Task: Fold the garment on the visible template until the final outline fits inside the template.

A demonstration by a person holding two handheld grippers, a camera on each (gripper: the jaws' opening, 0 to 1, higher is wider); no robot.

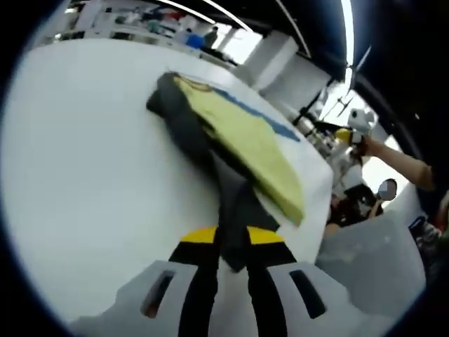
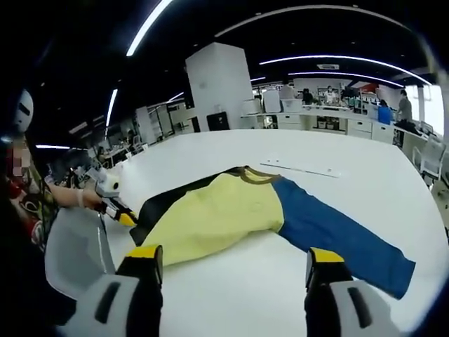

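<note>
Left gripper (image 1: 231, 256): jaws clenched on a dark sleeve of the garment (image 1: 238, 133), which trails away across the white table (image 1: 84, 175).

Right gripper (image 2: 235, 270): jaws spread wide, gripping nothing, raised over the table (image 2: 365, 165) short of the garment (image 2: 231, 214).

Right gripper view adds the garment's blue half and, at its dark edge, the left gripper (image 2: 119, 210). No containers.

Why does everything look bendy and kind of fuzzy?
Left gripper view: motion blur smears the garment and table; bright window glare at right. Right gripper view: sharper, but the fisheye lens curves the ceiling lights and table edge.
</note>
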